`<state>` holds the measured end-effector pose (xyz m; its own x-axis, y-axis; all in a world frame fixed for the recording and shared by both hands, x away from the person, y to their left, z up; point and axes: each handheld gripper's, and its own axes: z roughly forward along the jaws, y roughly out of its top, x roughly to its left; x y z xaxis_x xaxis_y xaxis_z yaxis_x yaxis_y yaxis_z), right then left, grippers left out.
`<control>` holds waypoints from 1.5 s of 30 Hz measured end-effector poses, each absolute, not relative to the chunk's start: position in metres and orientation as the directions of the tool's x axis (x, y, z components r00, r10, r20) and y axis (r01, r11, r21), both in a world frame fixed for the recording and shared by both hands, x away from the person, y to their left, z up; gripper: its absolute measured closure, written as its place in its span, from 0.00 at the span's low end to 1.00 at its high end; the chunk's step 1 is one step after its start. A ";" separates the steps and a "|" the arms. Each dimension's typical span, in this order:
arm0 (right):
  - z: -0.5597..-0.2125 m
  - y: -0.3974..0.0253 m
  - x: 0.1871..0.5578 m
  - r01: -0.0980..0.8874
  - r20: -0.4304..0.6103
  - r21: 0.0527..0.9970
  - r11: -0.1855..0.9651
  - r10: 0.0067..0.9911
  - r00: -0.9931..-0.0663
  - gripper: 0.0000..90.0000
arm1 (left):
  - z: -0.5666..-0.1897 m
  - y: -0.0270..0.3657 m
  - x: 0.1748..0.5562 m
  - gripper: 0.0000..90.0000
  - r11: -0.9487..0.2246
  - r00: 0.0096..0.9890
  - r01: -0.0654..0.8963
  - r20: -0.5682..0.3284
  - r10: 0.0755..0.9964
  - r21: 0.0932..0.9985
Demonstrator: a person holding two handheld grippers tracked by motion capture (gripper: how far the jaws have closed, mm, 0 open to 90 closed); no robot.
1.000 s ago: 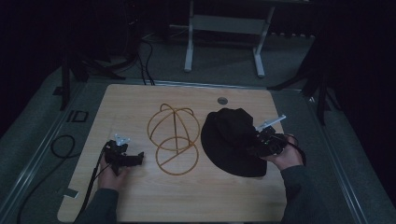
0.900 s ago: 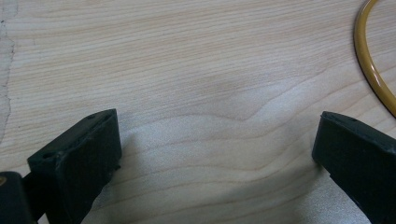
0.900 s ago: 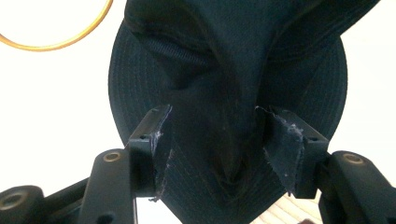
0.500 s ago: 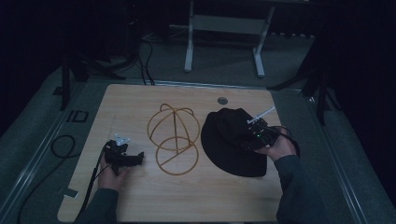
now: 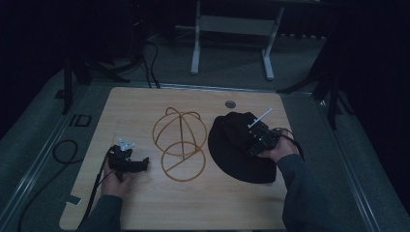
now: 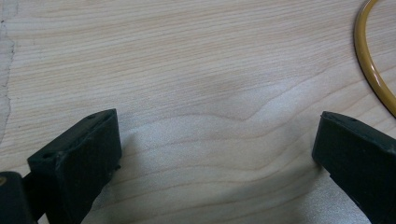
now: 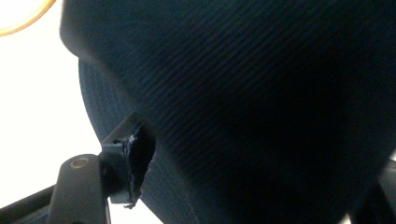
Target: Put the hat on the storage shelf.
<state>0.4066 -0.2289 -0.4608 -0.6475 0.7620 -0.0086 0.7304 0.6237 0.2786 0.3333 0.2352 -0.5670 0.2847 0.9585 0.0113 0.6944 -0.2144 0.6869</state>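
Observation:
A black brimmed hat (image 5: 237, 150) lies on the right half of the wooden table (image 5: 145, 203). To its left stands a yellow wire hat frame (image 5: 179, 137), a dome on a round ring. My right gripper (image 5: 260, 137) rests on the hat's crown. In the right gripper view the dark fabric (image 7: 261, 84) sits between its parted jaws, the gripper (image 7: 252, 158) open. My left gripper (image 5: 129, 162) lies on bare wood left of the frame. It is open (image 6: 217, 140), with nothing between its fingers (image 6: 79, 158). The frame's ring (image 6: 369, 65) curves past at the upper right.
A round cable hole (image 5: 230, 104) sits near the table's far edge. A black cable loop (image 5: 63, 150) lies on the floor to the left. White stand legs (image 5: 196, 43) rise behind the table. Bare wood spreads along the near edge.
My right gripper has slid left and away, from the hat's right brim up onto its crown. The left gripper, hat frame and hat have stayed put.

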 end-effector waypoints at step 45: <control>-0.431 -0.223 0.425 0.708 -0.006 0.248 0.661 0.732 -0.681 0.96 | -0.567 0.235 0.333 0.02 -0.215 0.285 0.694 0.012 0.959 0.687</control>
